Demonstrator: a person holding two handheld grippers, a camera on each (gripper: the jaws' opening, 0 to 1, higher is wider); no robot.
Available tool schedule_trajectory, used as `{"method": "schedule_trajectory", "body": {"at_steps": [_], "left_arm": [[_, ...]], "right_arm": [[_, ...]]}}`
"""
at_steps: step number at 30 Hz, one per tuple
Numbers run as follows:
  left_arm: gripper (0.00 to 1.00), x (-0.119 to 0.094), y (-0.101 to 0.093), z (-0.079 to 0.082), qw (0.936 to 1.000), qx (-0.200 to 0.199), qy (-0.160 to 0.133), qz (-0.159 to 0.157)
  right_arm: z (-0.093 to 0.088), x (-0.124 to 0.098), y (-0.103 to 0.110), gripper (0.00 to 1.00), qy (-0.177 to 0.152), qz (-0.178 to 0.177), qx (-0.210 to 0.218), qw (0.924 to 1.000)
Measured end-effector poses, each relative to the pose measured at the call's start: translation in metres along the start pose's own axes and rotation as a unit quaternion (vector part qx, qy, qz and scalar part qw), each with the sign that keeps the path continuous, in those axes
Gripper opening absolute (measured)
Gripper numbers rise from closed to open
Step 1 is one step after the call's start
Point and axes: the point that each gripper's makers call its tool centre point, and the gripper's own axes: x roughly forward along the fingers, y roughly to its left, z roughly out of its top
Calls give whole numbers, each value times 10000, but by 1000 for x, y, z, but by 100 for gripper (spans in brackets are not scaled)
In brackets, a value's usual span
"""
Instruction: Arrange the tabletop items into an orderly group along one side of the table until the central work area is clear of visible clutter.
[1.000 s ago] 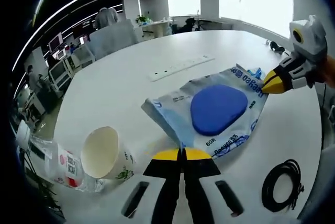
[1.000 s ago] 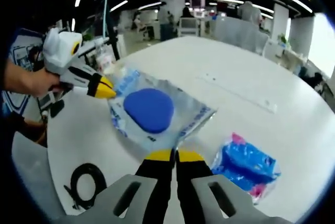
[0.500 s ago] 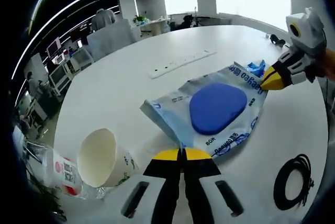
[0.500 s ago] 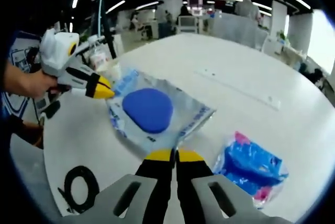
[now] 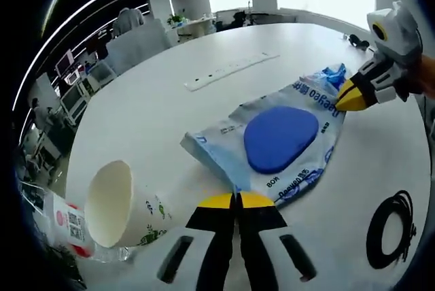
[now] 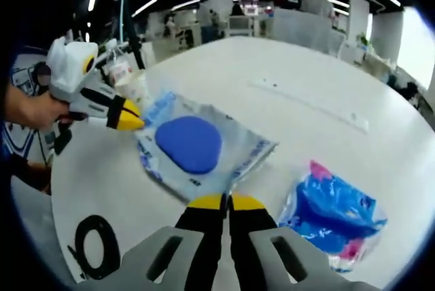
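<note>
A pale blue printed bag with a dark blue pad [image 5: 280, 137] inside lies on the round white table [image 5: 156, 107]. My left gripper [image 5: 237, 200] is shut on the bag's near edge. My right gripper [image 6: 228, 202] is shut on the opposite edge of the same bag [image 6: 197, 149]. In the left gripper view the right gripper [image 5: 352, 96] comes in from the right, and in the right gripper view the left gripper [image 6: 130, 120] comes in from the left. A paper cup [image 5: 115, 204] lies on its side beside a plastic bottle [image 5: 64, 226]. A bright blue packet [image 6: 334, 215] lies at the right.
A white power strip [image 5: 230, 73] lies across the far part of the table. A coiled black cable [image 5: 390, 229] rests near the table's edge, seen too in the right gripper view as a black coil [image 6: 92, 247]. Office desks and seated people stand beyond.
Both views have shifted a little with the hands. The bag stays stretched between the two grippers, and the cup and bottle sit slightly lower and nearer in the left gripper view.
</note>
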Motion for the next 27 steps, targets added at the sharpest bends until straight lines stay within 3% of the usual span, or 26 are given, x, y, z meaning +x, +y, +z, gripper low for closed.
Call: {"method": "schedule_trajectory", "body": {"at_steps": [4,14,17,27], "left_arm": [[0,4,-1,-3,9999,131,46,-22],[1,9,11,-1,9999,-57,-24,138],[1,11,10,-1,9996,173,-61,234],[5,11,13,-2,9995,-43,-106,300]], "right_arm": [[-3,5,-2,0,43,-24,46,10000],[3,13,-5,0,-47,-123,135,9998],[4,13,-6,0,-55,-135,157,9998],[5,15,-11,1,-50,-245,86,9997]]}}
